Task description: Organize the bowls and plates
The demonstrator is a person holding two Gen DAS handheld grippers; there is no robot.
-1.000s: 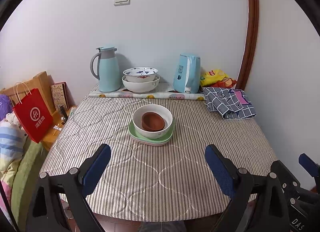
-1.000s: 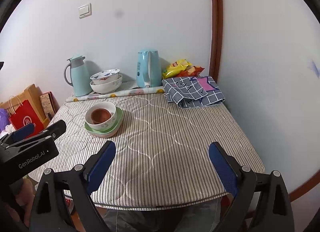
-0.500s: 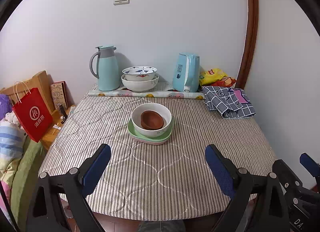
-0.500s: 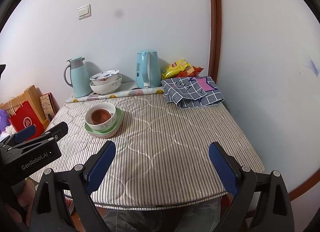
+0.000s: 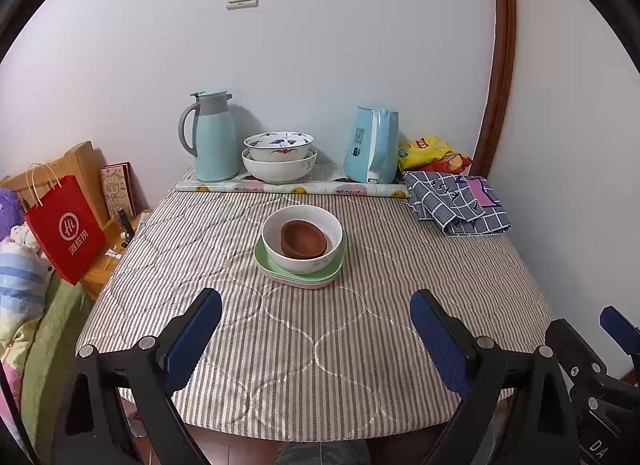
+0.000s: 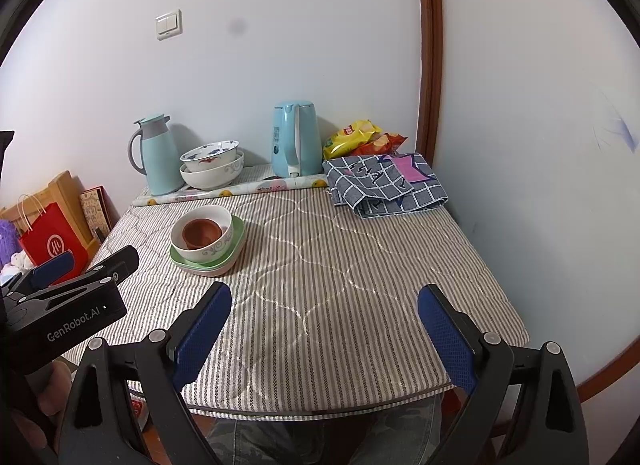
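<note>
A small brown bowl (image 5: pixel 303 239) (image 6: pixel 202 232) sits inside a white bowl (image 5: pixel 303 261) (image 6: pixel 204 251), which rests on stacked green and pink plates (image 5: pixel 298 277) (image 6: pixel 236 239) in the middle of the striped table. Two larger patterned bowls (image 5: pixel 279 157) (image 6: pixel 211 164) are nested at the back by the wall. My left gripper (image 5: pixel 316 335) hangs open over the table's near edge, well short of the stack, with nothing between its fingers. My right gripper (image 6: pixel 324 329) is open too, to the right of the stack and holding nothing.
A teal thermos (image 5: pixel 210 137) and a light blue kettle (image 5: pixel 372 145) stand along the wall beside the nested bowls. A folded checked cloth (image 5: pixel 456 203) and snack bags (image 5: pixel 430 149) fill the back right corner. A red paper bag (image 5: pixel 64 229) stands left of the table.
Both grippers have drawn back slightly from the table, so the stack looks a little farther away. Both stay open and nothing on the table has moved.
</note>
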